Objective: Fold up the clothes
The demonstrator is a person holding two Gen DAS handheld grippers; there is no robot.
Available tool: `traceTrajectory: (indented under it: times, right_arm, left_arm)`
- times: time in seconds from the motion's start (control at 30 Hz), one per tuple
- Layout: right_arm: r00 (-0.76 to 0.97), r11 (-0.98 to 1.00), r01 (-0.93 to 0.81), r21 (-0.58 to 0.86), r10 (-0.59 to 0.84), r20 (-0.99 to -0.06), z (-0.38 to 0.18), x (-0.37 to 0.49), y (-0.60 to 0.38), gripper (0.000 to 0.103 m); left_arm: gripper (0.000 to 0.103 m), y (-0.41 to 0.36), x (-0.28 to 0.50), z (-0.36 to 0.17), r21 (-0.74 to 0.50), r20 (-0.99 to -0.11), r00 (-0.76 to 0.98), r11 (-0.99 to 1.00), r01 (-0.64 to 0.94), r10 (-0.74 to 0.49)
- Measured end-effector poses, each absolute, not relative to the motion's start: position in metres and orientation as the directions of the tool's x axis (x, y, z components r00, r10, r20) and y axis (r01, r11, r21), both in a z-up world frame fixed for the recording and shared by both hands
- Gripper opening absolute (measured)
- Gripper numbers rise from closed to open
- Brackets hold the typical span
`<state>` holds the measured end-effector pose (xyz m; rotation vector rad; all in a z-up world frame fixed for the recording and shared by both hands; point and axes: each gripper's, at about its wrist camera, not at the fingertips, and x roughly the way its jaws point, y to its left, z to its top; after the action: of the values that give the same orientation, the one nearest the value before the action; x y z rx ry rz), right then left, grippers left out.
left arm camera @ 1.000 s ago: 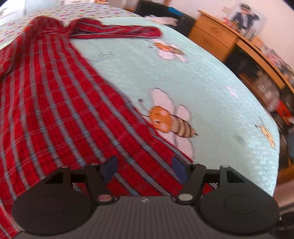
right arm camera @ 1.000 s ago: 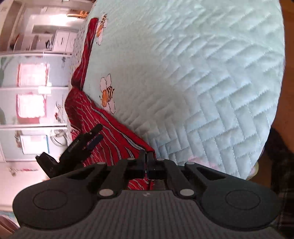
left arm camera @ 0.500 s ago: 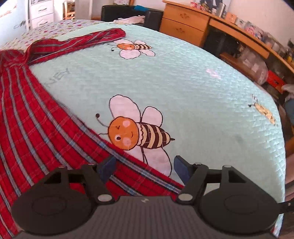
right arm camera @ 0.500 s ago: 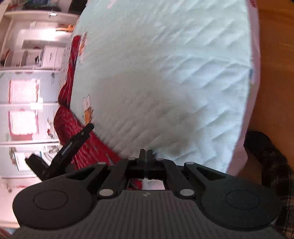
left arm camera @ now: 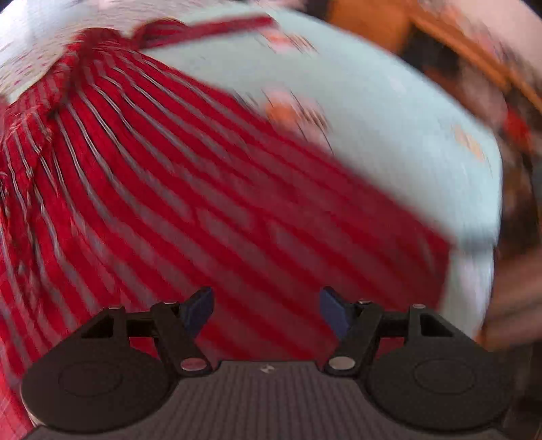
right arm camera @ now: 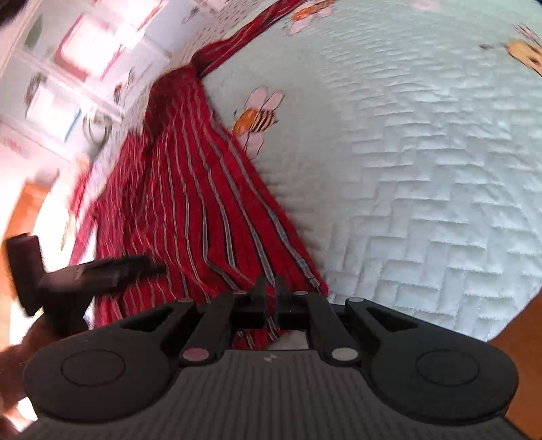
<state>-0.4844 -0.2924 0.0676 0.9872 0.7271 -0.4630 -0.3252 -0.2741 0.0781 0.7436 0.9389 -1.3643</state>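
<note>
Pinches the near hem corner of the red plaid shirt [right arm camera: 203, 210] in the right gripper [right arm camera: 270, 292], jaws at a narrow slit after just parting a little. Keeps cloth between them, with ridges of fabric running straight to the tips; reads as a grip loosening, not one already let go. Holds the left gripper [left arm camera: 266, 304] wide, both blue pads [left arm camera: 200, 306] clear of fabric, nothing between them.

Against the views of half a second ago:
- Rolls the right wrist sharply, turning the shirt from a strip at the left margin into a long band running up the frame.
- Sweeps the left hand sideways, blurring its whole view and putting striped cloth under the jaws where the bee print [right arm camera: 255, 118] and bare quilt [left arm camera: 389, 142] lay.

Points, as a judgement, to the spreading and squaring of the body panel nearing its end. Calls next for release of the corner and a fresh grasp by the open left gripper.

Pose: tips both grippers steeply downward. Places the right one low over the near edge of the bed and the left one just beside it, above the lower part of the shirt. Leaves the shirt flat on the quilt, running from the near edge toward the far side, with 1 sleeve [left arm camera: 203, 27] stretched out at the far end.
</note>
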Motion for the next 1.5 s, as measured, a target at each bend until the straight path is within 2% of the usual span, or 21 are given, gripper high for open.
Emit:
traceTrajectory:
  times: [0.2, 0.27, 0.3, 0.33, 0.37, 0.4, 0.43, 0.5, 0.63, 0.67, 0.77, 0.83, 0.9, 0.97, 1.3, 1.5]
  right_arm:
    - [0.651, 0.492, 0.661, 0.566, -0.002, -0.759, 0.061, -0.471, -0.293, 0.013]
    - [0.642, 0.499, 0.665, 0.555, -0.002, -0.767, 0.060, -0.469, -0.295, 0.013]
    - [0.636, 0.510, 0.665, 0.546, -0.002, -0.772, 0.061, -0.468, -0.295, 0.013]
    - [0.627, 0.526, 0.663, 0.533, -0.002, -0.779, 0.062, -0.467, -0.294, 0.013]
    - [0.619, 0.541, 0.661, 0.520, -0.002, -0.786, 0.063, -0.465, -0.293, 0.013]
    - [0.610, 0.557, 0.659, 0.506, -0.002, -0.792, 0.063, -0.464, -0.291, 0.014]
    - [0.602, 0.572, 0.656, 0.493, -0.003, -0.799, 0.064, -0.462, -0.290, 0.014]
    - [0.579, 0.592, 0.666, 0.455, -0.025, -0.815, 0.068, -0.462, -0.288, 0.014]
    - [0.561, 0.593, 0.692, 0.413, -0.081, -0.824, 0.084, -0.468, -0.288, 0.014]
    - [0.554, 0.601, 0.692, 0.399, -0.088, -0.828, 0.086, -0.468, -0.289, 0.017]
    - [0.527, 0.615, 0.699, 0.365, -0.098, -0.844, 0.083, -0.464, -0.293, 0.024]
    - [0.519, 0.604, 0.710, 0.362, -0.103, -0.848, 0.080, -0.466, -0.294, 0.024]
    - [0.514, 0.619, 0.705, 0.345, -0.111, -0.851, 0.078, -0.466, -0.291, 0.033]
    - [0.500, 0.661, 0.686, 0.304, -0.124, -0.857, 0.079, -0.465, -0.287, 0.037]
    - [0.437, 0.898, 0.439, 0.003, -0.211, -0.874, 0.077, -0.457, -0.252, 0.039]
    - [0.497, 0.902, 0.432, -0.024, -0.260, -0.828, 0.080, -0.452, -0.252, 0.039]
  left_arm:
    - [0.070, -0.233, -0.384, 0.059, 0.100, -0.889, -0.024, -0.244, 0.965, -0.457]
    - [0.069, -0.228, -0.383, 0.052, 0.117, -0.877, -0.039, -0.292, 0.949, -0.479]
    - [0.065, -0.227, -0.380, 0.052, 0.112, -0.872, -0.054, -0.306, 0.945, -0.487]
    - [0.060, -0.226, -0.377, 0.051, 0.105, -0.867, -0.071, -0.320, 0.942, -0.494]
    - [0.043, -0.225, -0.375, 0.052, 0.094, -0.864, -0.088, -0.331, 0.939, -0.495]
    - [0.017, -0.224, -0.373, 0.052, 0.082, -0.863, -0.105, -0.341, 0.937, -0.495]
    - [0.008, -0.225, -0.371, 0.053, 0.067, -0.864, -0.117, -0.343, 0.937, -0.489]
    - [0.007, -0.228, -0.365, 0.055, 0.016, -0.871, -0.148, -0.329, 0.944, -0.469]
    - [0.006, -0.238, -0.344, 0.066, -0.165, -0.863, -0.248, -0.217, 0.962, -0.441]
    - [0.006, -0.238, -0.342, 0.070, -0.188, -0.856, -0.264, -0.207, 0.960, -0.444]
    - [0.006, -0.239, -0.341, 0.077, -0.195, -0.855, -0.278, -0.224, 0.955, -0.438]
    - [0.006, -0.238, -0.340, 0.082, -0.203, -0.854, -0.287, -0.231, 0.952, -0.434]
    - [0.006, -0.238, -0.334, 0.085, -0.233, -0.852, -0.307, -0.218, 0.948, -0.424]
    - [0.006, -0.241, -0.327, 0.087, -0.267, -0.849, -0.326, -0.195, 0.944, -0.415]
    - [0.006, -0.252, -0.293, 0.102, -0.462, -0.800, -0.437, -0.043, 0.886, -0.411]
    - [0.006, -0.252, -0.287, 0.107, -0.493, -0.800, -0.455, -0.004, 0.870, -0.390]
